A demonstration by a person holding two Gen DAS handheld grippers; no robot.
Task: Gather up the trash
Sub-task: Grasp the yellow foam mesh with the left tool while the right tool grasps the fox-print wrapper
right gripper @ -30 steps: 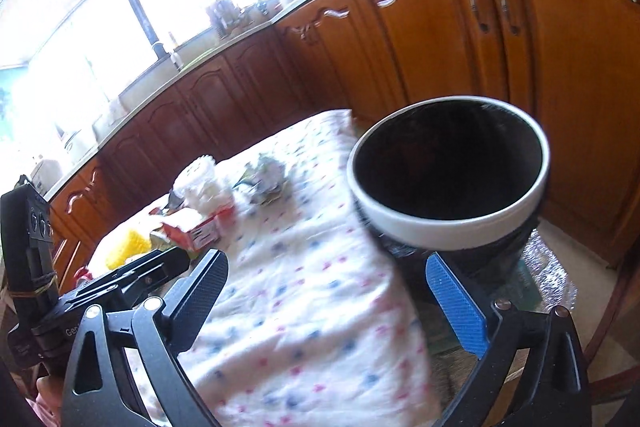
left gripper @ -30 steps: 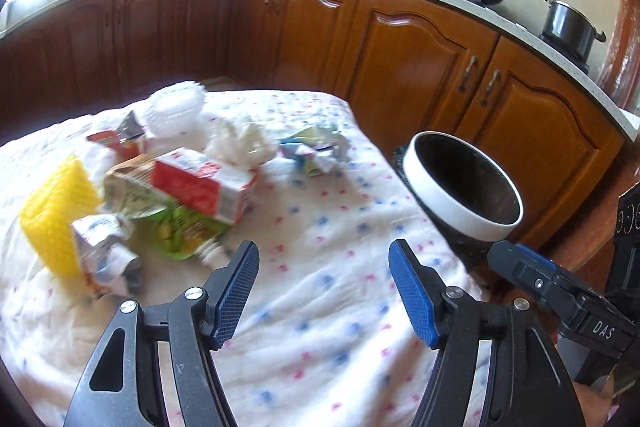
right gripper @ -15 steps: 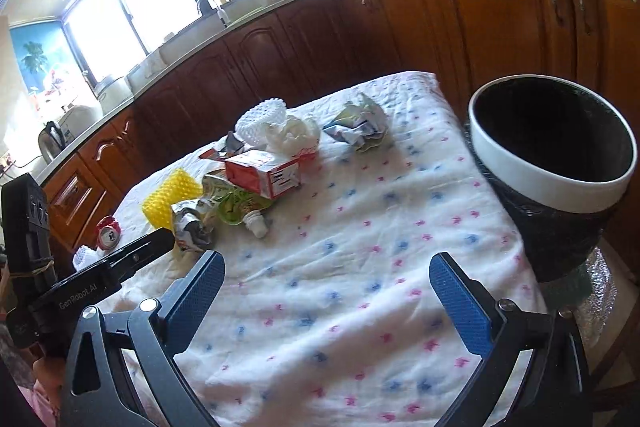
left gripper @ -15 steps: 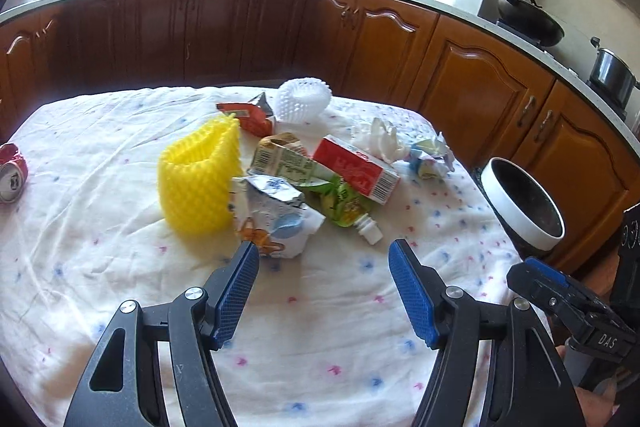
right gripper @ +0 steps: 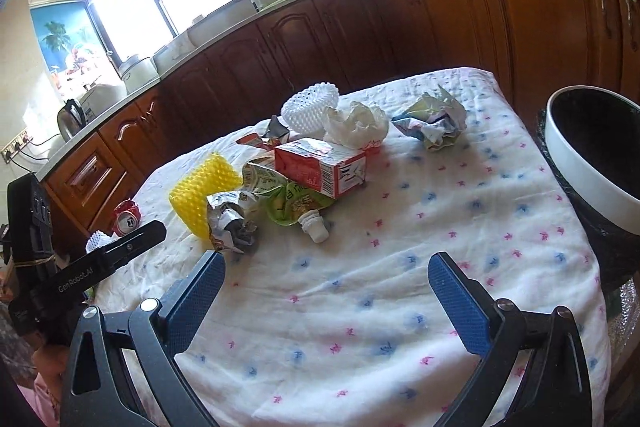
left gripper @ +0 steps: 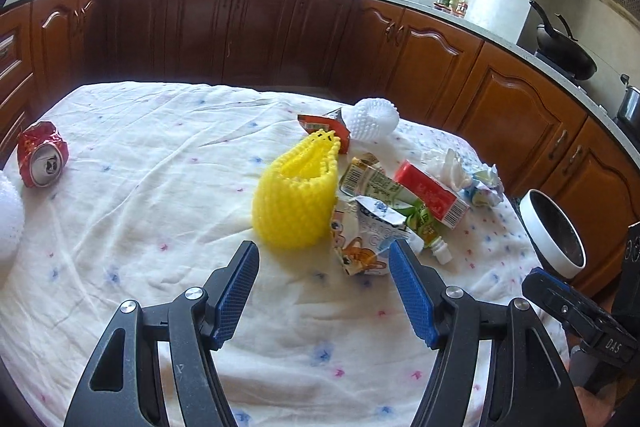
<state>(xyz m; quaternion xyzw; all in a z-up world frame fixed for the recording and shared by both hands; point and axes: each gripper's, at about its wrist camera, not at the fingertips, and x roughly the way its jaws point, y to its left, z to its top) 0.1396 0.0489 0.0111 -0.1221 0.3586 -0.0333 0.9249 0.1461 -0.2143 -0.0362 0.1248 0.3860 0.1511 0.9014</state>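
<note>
Trash lies in a heap on the cloth-covered table [left gripper: 168, 187]: a yellow foam net [left gripper: 296, 199] [right gripper: 202, 189], a crumpled cartoon carton [left gripper: 366, 237], a green pouch [right gripper: 290, 199], a red and white carton [left gripper: 432, 193] [right gripper: 326, 165], white tissue [right gripper: 356, 125], a white foam net [left gripper: 374, 119] [right gripper: 310, 105] and a crumpled wrapper [right gripper: 434, 121]. A crushed red can [left gripper: 42, 155] [right gripper: 127, 217] lies apart at the left. My left gripper [left gripper: 324, 277] hangs open just short of the yellow net and cartoon carton, holding nothing. My right gripper [right gripper: 326, 289] is open over bare cloth.
A black bin with a white rim [left gripper: 554, 233] [right gripper: 592, 155] stands beside the table's right edge. Brown kitchen cabinets [left gripper: 260, 31] curve behind the table, with a wok [left gripper: 564, 53] on the counter. A white foam piece [left gripper: 8, 215] sits at the far left edge.
Both views have swung left, away from the bin and toward the trash heap. The red can has come into view. Both grippers stay open.
</note>
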